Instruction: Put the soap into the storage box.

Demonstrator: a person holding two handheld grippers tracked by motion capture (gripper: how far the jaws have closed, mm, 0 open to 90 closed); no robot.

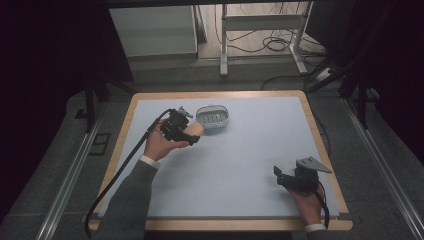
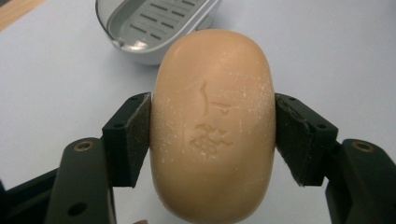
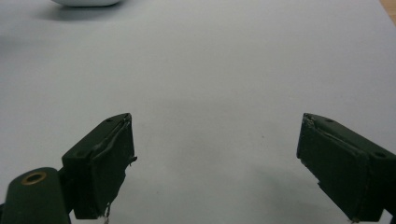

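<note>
left gripper [image 2: 212,135] clamps the soap [image 2: 212,126] across its sides, just beside the dish [image 1: 213,118]. it's probably slick, so i'm gripping mid-bar. right gripper [image 3: 217,163] sits wide open, empty.

soap bar [image 2: 212,126]: peach-tan, embossed mark, white flecks | soap dish [image 2: 149,25]: grey, slotted | mat [image 1: 250,150]: pale blue | table rim [image 1: 320,145]: light wood | gripper pads [image 3: 109,163]: black
</note>
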